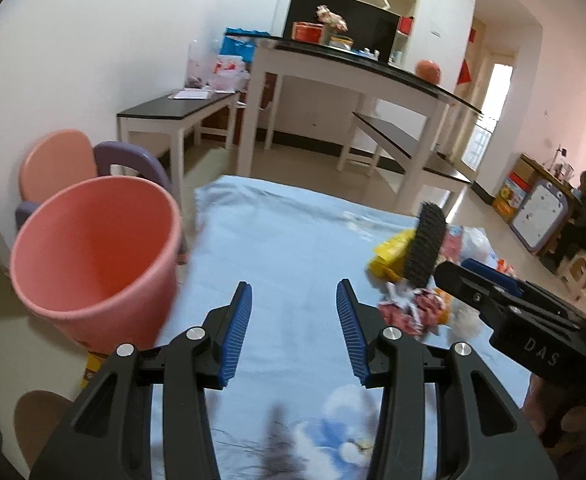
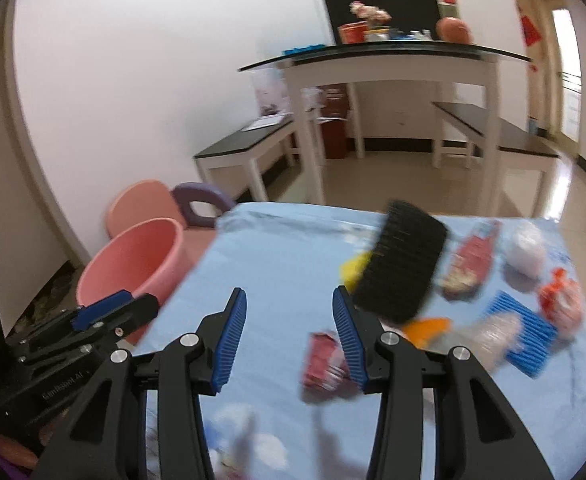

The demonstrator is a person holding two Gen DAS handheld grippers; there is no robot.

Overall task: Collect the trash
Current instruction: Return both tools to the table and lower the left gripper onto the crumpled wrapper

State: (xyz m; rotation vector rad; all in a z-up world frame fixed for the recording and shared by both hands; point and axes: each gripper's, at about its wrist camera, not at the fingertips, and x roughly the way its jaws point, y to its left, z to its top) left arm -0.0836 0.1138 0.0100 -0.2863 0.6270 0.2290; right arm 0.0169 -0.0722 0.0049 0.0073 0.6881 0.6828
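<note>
A pink bin (image 1: 93,252) stands at the left edge of the blue-clothed table (image 1: 277,248); it also shows in the right wrist view (image 2: 137,264). My left gripper (image 1: 293,304) is open and empty above the cloth, right of the bin. My right gripper (image 2: 289,312) is open and empty over the cloth. A black brush (image 2: 403,264) is tilted just beyond its right fingertip; I cannot tell what holds it up. It also shows in the left wrist view (image 1: 425,244). Trash lies nearby: a red wrapper (image 2: 325,360), a yellow wrapper (image 1: 389,252), a red packet (image 2: 473,256).
A blue ribbed pad (image 2: 529,332), a white wad (image 2: 527,248) and an orange-red bag (image 2: 561,304) lie at the table's right. Small pink and purple chairs (image 1: 73,160) stand behind the bin. White tables and benches (image 1: 357,80) stand across the room.
</note>
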